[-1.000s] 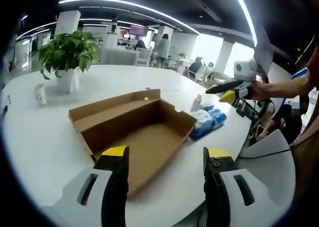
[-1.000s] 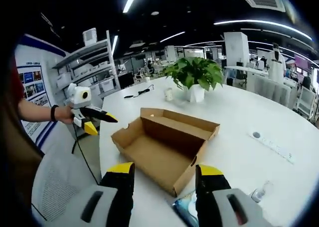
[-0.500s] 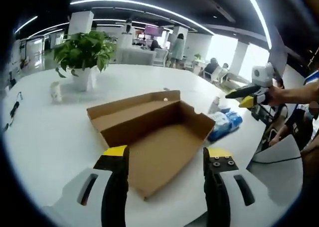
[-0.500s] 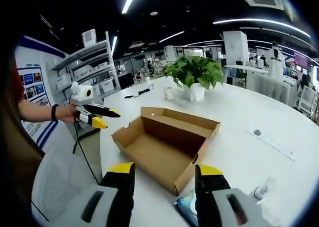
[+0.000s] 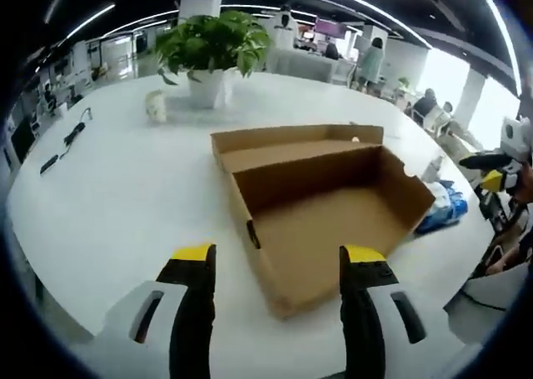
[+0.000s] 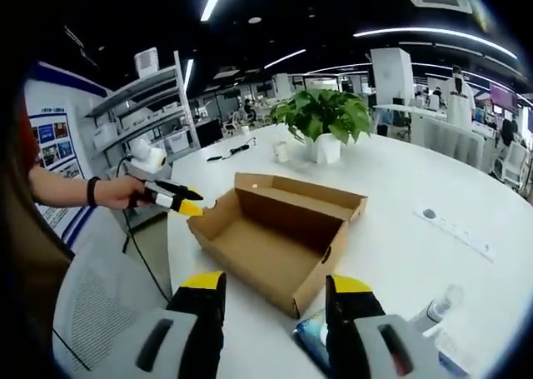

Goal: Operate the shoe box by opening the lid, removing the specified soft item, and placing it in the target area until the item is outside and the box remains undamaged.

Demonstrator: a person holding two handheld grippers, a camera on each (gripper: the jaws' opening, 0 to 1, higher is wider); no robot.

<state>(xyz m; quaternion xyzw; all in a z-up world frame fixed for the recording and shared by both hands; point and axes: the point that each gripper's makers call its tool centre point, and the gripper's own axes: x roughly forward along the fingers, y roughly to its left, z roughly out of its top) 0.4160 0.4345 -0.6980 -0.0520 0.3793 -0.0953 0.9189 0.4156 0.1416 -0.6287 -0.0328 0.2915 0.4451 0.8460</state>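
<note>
A: Where is the shoe box (image 5: 321, 200) seen?

B: It is seen open on the white desk (image 5: 125, 187), in front of the potted plant (image 5: 208, 50). The blue soft item (image 5: 440, 208) is laid just beside the box.

A: The hand-held grippers?

B: The left hand-held gripper (image 5: 279, 258) and right hand-held gripper (image 6: 271, 287) are held spread, nothing pinched.

Two light-grey bodies with slotted cut-outs, each ending in black jaws capped in yellow: left gripper (image 5: 277, 258), right gripper (image 6: 277, 286). Small screws along the left gripper's right-hand jaw. White lens housing on top. Black band on the wrist (image 6: 88, 191); red sleeve at far left.
</note>
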